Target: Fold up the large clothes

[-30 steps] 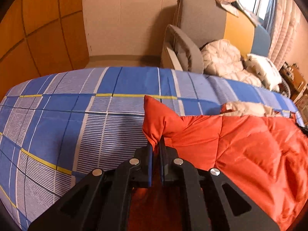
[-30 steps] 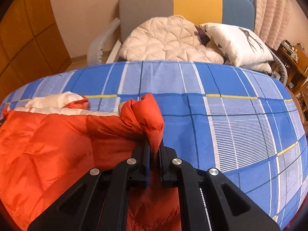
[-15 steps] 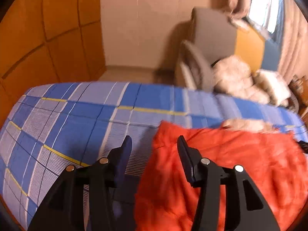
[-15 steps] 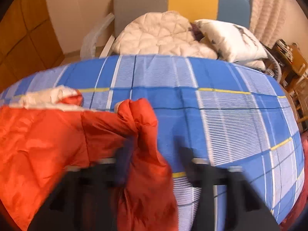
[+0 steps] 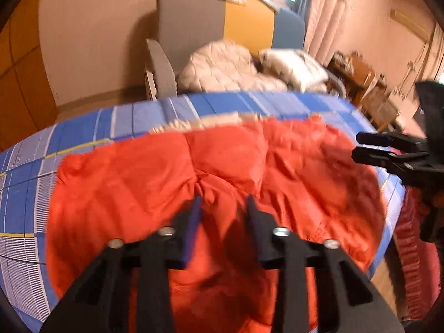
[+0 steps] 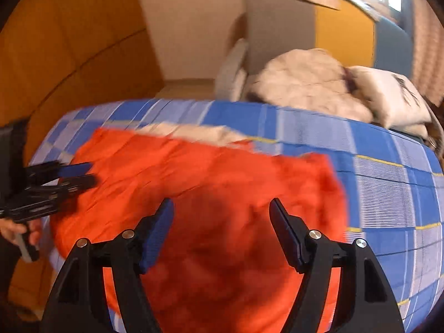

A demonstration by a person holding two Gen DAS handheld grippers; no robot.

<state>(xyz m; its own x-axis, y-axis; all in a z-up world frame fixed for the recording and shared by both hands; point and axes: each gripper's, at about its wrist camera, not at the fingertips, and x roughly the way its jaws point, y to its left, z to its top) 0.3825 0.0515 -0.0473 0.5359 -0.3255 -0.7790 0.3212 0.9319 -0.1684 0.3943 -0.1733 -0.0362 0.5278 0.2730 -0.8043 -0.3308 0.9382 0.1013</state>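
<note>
Orange quilted jacket (image 5: 222, 172) lying flat on the bed (image 5: 83, 127); both grippers above it, holding nothing.

Jacket spread across the blue plaid bed cover, cream lining showing along its far edge at 12 o'clock; left gripper (image 5: 223, 208) over the jacket's middle, fingers (image 5: 194, 216) a narrow gap apart and closing, only fabric below them, nothing pinched; right gripper (image 6: 222, 216) over the jacket's near part, fingers (image 6: 280, 216) spread wide, not touching the cloth; in the left wrist view the right gripper enters at 3 o'clock; in the right wrist view the left gripper enters at 9 o'clock, a hand (image 6: 16, 230) on its grip; armchair (image 5: 191, 27) beyond the bed at 12 o'clock, carrying a cream quilt (image 5: 222, 66) and a pillow (image 6: 388, 94).
</note>
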